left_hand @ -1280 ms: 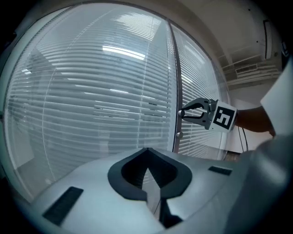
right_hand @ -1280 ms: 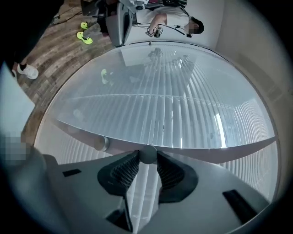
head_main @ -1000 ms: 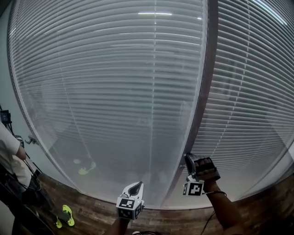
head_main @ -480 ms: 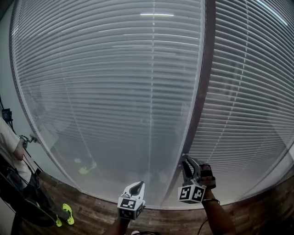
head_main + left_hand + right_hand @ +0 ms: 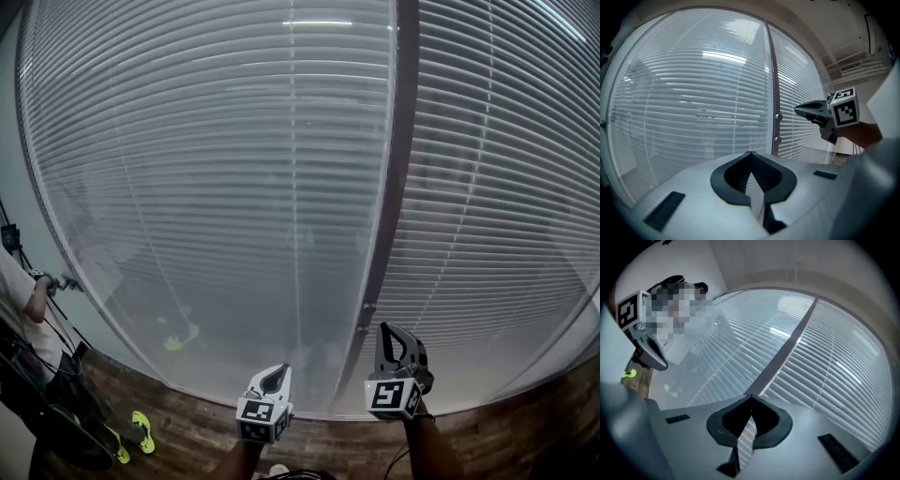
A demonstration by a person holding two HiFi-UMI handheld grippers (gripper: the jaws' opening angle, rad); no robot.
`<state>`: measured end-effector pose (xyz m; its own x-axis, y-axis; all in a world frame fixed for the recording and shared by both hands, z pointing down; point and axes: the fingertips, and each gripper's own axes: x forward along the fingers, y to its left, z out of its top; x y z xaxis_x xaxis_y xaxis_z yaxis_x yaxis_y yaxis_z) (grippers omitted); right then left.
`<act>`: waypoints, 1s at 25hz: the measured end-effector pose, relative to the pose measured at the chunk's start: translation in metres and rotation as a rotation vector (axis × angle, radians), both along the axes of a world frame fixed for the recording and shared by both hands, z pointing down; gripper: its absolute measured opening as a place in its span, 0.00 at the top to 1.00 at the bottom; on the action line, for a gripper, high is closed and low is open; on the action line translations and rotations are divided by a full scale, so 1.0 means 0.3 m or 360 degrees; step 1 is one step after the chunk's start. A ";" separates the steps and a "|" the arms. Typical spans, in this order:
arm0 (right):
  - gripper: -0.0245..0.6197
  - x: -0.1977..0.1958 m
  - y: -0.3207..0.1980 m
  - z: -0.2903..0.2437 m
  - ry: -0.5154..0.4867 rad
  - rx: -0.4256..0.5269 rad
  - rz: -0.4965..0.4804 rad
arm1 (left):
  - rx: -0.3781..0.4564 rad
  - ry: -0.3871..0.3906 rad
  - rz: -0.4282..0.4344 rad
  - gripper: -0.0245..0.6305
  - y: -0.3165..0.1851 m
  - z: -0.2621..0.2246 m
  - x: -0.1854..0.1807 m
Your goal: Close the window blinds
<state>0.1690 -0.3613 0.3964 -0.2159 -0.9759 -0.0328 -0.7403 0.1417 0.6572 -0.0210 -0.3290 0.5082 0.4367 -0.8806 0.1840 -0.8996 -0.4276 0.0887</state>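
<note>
Two blinds cover the window, the left blind (image 5: 216, 187) and the right blind (image 5: 506, 206), with a dark window post (image 5: 389, 187) between them. The right gripper (image 5: 384, 328) points near the lower part of this post. Its fingers (image 5: 779, 423) have just been closing and are now clenched, with nothing between them. The left gripper (image 5: 279, 372) is to its left, its fingers (image 5: 780, 180) also clenched on nothing. I judge the step to be finding the control of the right blind, whose slats look more open. The next move needs the fingers to open and take a wand or cord, which I cannot make out.
</note>
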 end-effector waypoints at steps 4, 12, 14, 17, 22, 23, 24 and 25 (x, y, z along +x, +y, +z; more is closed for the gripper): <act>0.96 0.043 0.029 0.047 -0.0369 -0.0095 -0.0044 | 0.0009 0.0002 -0.0062 0.96 0.038 0.009 -0.007; 0.96 0.081 0.088 0.091 -0.0731 -0.0238 -0.0042 | 0.0058 -0.0060 -0.0158 0.96 0.106 -0.087 0.012; 0.96 0.078 0.120 0.142 -0.0774 -0.0296 -0.0030 | 0.0053 -0.0079 -0.0161 0.96 0.121 -0.071 0.020; 0.96 0.077 0.166 0.210 -0.0829 -0.0389 0.0012 | 0.0024 -0.0086 -0.0149 0.96 0.141 -0.047 0.028; 0.96 0.062 0.213 0.282 -0.0852 -0.0411 0.0036 | 0.0058 -0.0085 -0.0091 0.96 0.163 -0.056 0.056; 0.96 0.056 0.224 0.288 -0.0862 -0.0419 0.0055 | 0.0053 -0.0087 -0.0081 0.96 0.169 -0.052 0.059; 0.96 0.045 0.235 0.292 -0.0872 -0.0427 0.0067 | 0.0047 -0.0093 -0.0072 0.96 0.176 -0.047 0.061; 0.96 0.032 0.248 0.295 -0.0879 -0.0435 0.0073 | 0.0043 -0.0100 -0.0063 0.96 0.184 -0.043 0.060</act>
